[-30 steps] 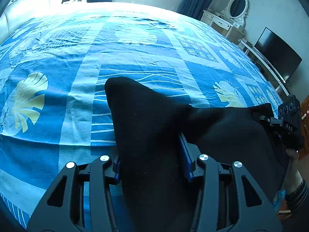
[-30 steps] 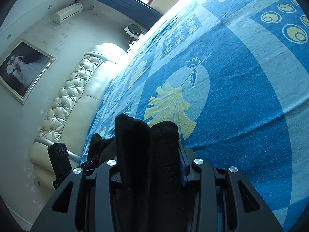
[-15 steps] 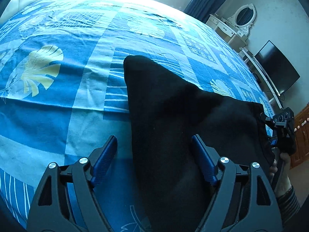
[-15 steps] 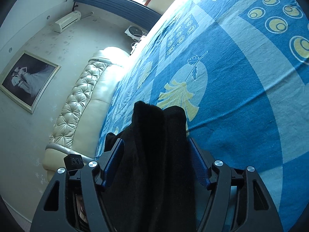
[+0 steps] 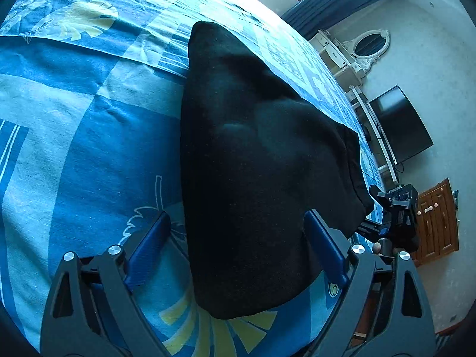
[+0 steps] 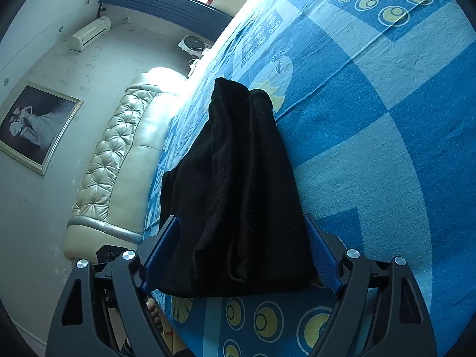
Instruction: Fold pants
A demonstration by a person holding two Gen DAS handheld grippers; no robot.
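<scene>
Opening on both sides: left gripper (image 5: pixel 236 248) and right gripper (image 6: pixel 242 251) spreading their blue pads, black pants (image 5: pixel 255 160) lying between them but no longer pinched, resting folded on the blue patterned bedsheet (image 5: pixel 89 148) near the bed's edge. Likely trouble: a pad snagging the soft cloth on withdrawal and dragging the fold open, or the bundle slumping off the near edge. Farther out, padded headboard (image 6: pixel 119 163), television (image 5: pixel 398 125) and dresser (image 5: pixel 339 56), none obstructing.
</scene>
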